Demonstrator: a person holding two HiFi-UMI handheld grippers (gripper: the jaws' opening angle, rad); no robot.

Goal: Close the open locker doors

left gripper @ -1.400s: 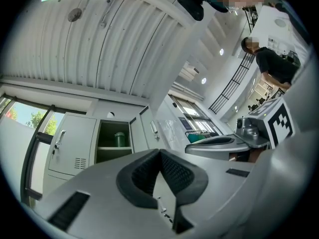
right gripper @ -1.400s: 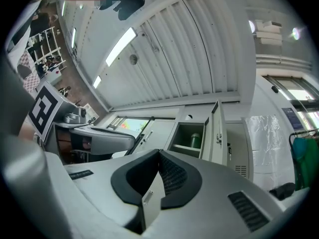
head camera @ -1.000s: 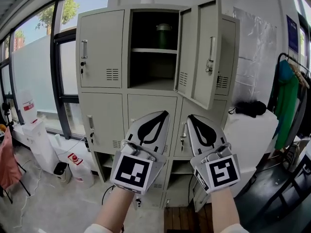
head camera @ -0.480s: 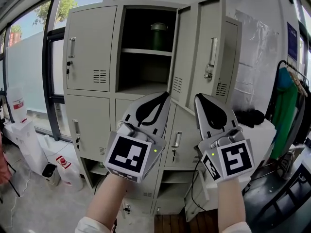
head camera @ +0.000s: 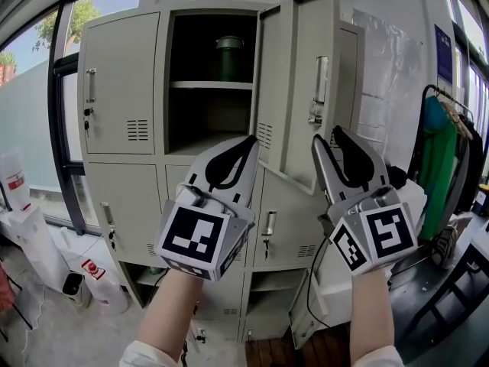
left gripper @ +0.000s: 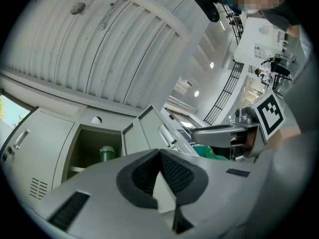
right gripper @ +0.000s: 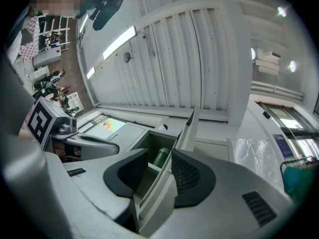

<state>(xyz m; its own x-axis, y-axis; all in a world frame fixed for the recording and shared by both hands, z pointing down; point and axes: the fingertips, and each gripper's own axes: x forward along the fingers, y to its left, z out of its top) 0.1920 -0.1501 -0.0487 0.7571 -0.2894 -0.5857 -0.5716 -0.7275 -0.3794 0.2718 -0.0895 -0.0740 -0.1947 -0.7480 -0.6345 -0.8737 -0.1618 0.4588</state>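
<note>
Both grippers, since a second ago: the left gripper (head camera: 252, 139) and right gripper (head camera: 327, 134) have come up in front of the pale grey metal locker bank (head camera: 122, 82), which now fills more of the head view. The right one's jaws have just been opening, with nothing clamped.
Head view, open doors: two grey door leaves stand swung out from the upper row. The leaf with slotted vents (head camera: 272, 90) is beside the open middle compartment (head camera: 210, 109), and the leaf with the long bar handle (head camera: 315, 82) is just right of it.
Head view, key relation: both leaves stand upright, long axis vertical, up and just beyond the right gripper. The left gripper sits further off, below the compartment.
Head view, shelf: a dark green lidded canister (head camera: 227, 58) stands on the upper shelf.
Head view, hidden: a lower door (head camera: 306, 316) at bottom right is mostly behind the right gripper, and I cannot tell how far it is open.
Left gripper view, jaws: tips together, holding nothing, with the lockers ahead of them.
Right gripper view, jaws: well apart, with a door's thin edge lined up in the gap. The pads do not look pressed on it, and I cannot tell whether that edge is inside the jaws or beyond.
Right gripper view, cut off: the door's lower corner drops behind the jaw bodies.
</note>
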